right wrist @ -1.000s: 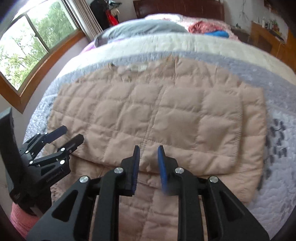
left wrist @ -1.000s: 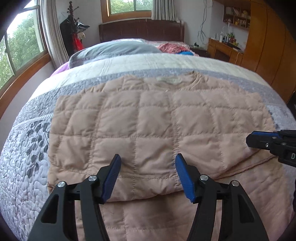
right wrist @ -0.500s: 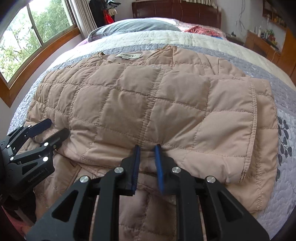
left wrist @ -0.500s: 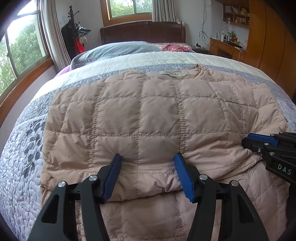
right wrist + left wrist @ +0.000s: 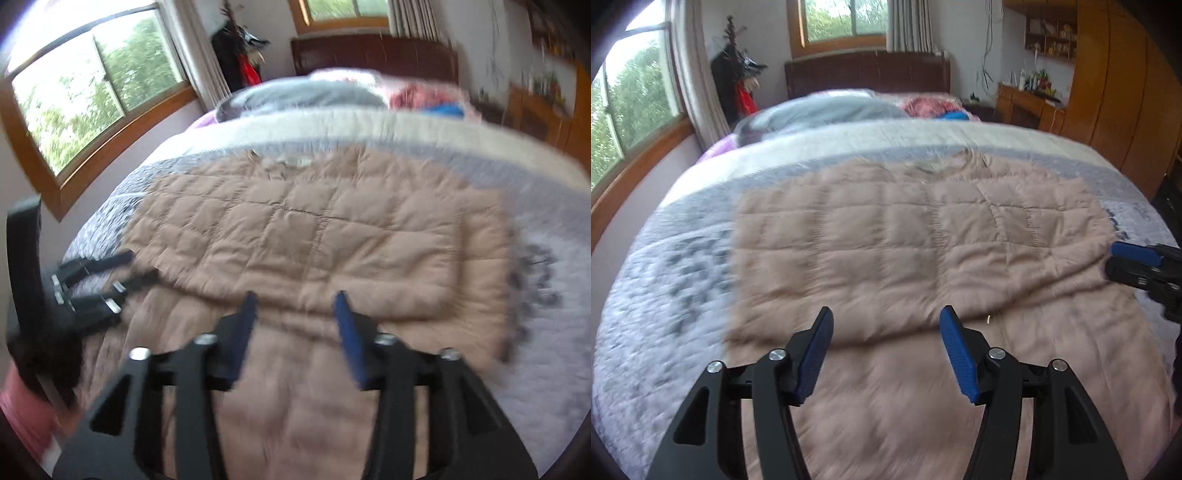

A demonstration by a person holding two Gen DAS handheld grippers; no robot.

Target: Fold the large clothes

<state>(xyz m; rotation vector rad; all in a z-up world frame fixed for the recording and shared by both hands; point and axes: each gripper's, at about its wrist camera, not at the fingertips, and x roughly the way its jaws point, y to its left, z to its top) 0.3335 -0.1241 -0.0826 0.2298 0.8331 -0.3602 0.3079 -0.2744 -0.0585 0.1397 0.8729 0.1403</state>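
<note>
The folded, quilted pinkish-beige padded jacket (image 5: 916, 243) lies flat on the grey patterned bedspread (image 5: 665, 280), while the left gripper (image 5: 886, 332) and right gripper (image 5: 297, 310), its jaws just opened, hover empty above its near fold.

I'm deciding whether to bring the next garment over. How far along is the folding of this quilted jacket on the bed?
Partly done: the pink quilted jacket lies on the bed with its upper part doubled over the lower, the folded edge just ahead of both grippers. Nothing is in hand: the left gripper is open, and the right gripper has just been opening, nothing between its pads. It is still a wide slab, so more folds probably remain.
</note>
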